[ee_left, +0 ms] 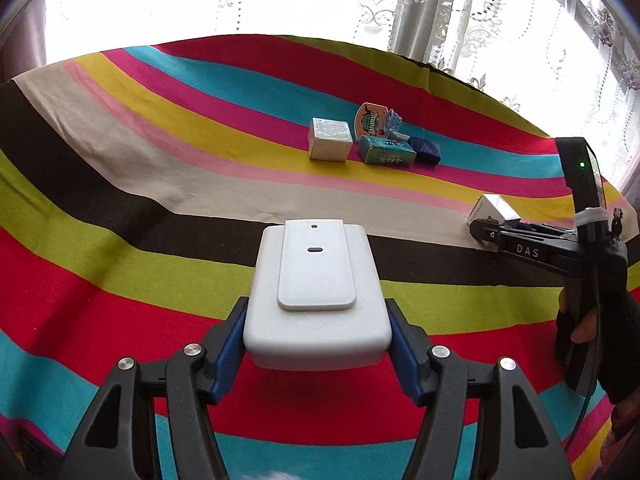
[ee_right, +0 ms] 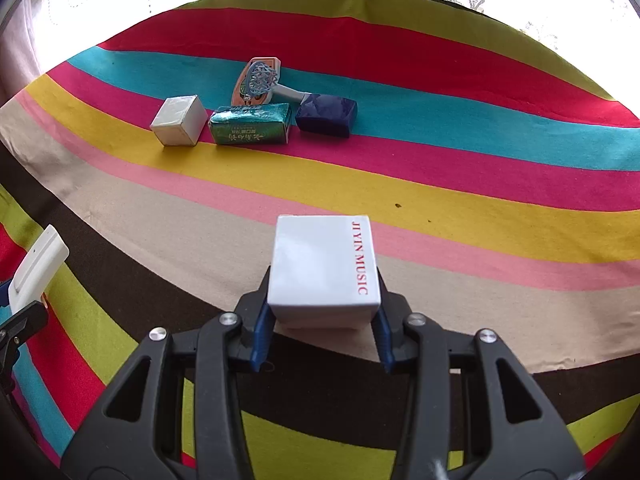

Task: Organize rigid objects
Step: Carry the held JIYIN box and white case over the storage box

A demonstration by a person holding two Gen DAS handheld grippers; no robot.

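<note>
My left gripper (ee_left: 316, 320) is shut on a white plastic case (ee_left: 316, 280), with a blue pad pressed to each side; the case is raised over the striped cloth (ee_left: 160, 184). Its end shows at the left edge of the right wrist view (ee_right: 38, 264). My right gripper (ee_right: 324, 312) is shut on a white box (ee_right: 320, 260) printed "JIYIN MUSIC", low over the beige stripe. The left wrist view shows that gripper (ee_left: 492, 232) and its box (ee_left: 494, 208) at the right.
Far across the cloth lie a white cube (ee_right: 178, 120), a green packet (ee_right: 252, 124) and a dark blue box (ee_right: 326, 114) in a row, with a basketball hoop toy (ee_right: 260, 80) behind. A gloved hand (ee_left: 600, 340) holds the right gripper. Lace curtains hang beyond the table's far edge.
</note>
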